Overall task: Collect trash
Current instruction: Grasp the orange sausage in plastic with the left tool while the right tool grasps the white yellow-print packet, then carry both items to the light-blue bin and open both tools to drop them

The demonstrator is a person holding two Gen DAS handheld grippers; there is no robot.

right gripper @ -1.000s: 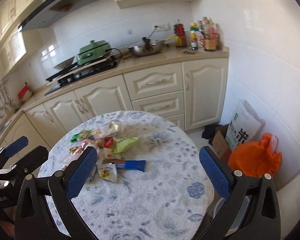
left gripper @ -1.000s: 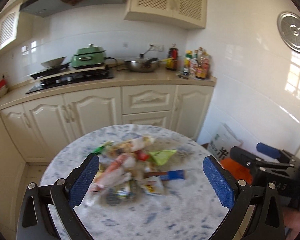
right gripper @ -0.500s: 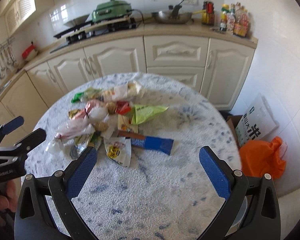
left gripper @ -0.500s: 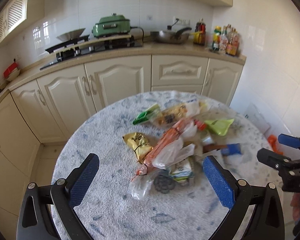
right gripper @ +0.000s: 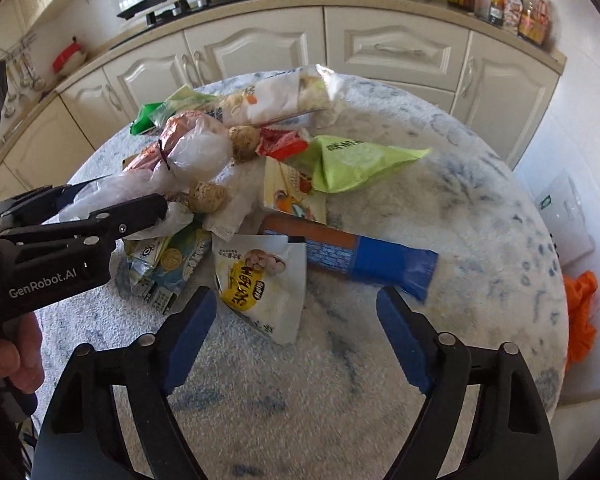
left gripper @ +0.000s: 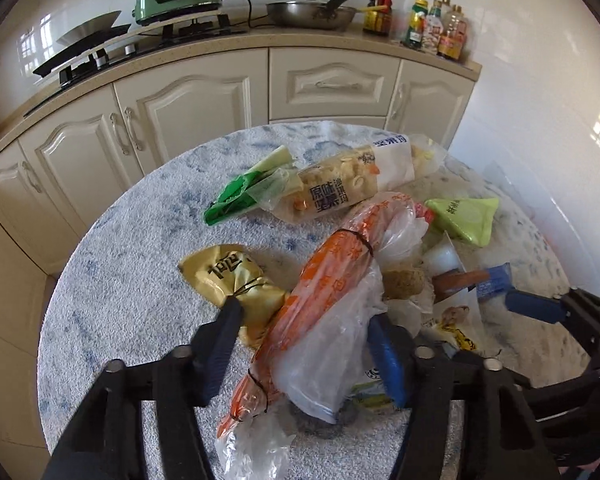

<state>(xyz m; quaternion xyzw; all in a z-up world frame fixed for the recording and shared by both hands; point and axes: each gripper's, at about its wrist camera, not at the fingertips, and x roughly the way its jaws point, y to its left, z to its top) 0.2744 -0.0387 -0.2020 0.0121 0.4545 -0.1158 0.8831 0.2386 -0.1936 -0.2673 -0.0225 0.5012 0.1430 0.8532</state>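
A pile of wrappers lies on the round blue-white table (left gripper: pixel 120 280). My left gripper (left gripper: pixel 304 344) has narrowed around the orange-and-clear plastic bag (left gripper: pixel 332 292), its fingers at both sides; a firm pinch cannot be seen. A gold packet (left gripper: pixel 228 276) lies beside the left finger. In the right wrist view the left gripper (right gripper: pixel 112 204) sits at that bag (right gripper: pixel 188 148). My right gripper (right gripper: pixel 296 332) is open and empty, just above a white-yellow snack packet (right gripper: pixel 260 280), with a blue-brown wrapper (right gripper: pixel 356 256) to its right.
Further wrappers lie behind: a long nut bag (left gripper: pixel 352 184), green wrappers (left gripper: pixel 240 196) and a lime packet (right gripper: pixel 352 160). Cream cabinets (left gripper: pixel 204 96) and a counter with stove, pan and bottles stand beyond. An orange bag (right gripper: pixel 580 316) lies on the floor at right.
Both grippers dropped closer to the pile. The left gripper's jaws narrowed around the orange-and-clear bag. The right gripper's jaws narrowed somewhat, still empty.
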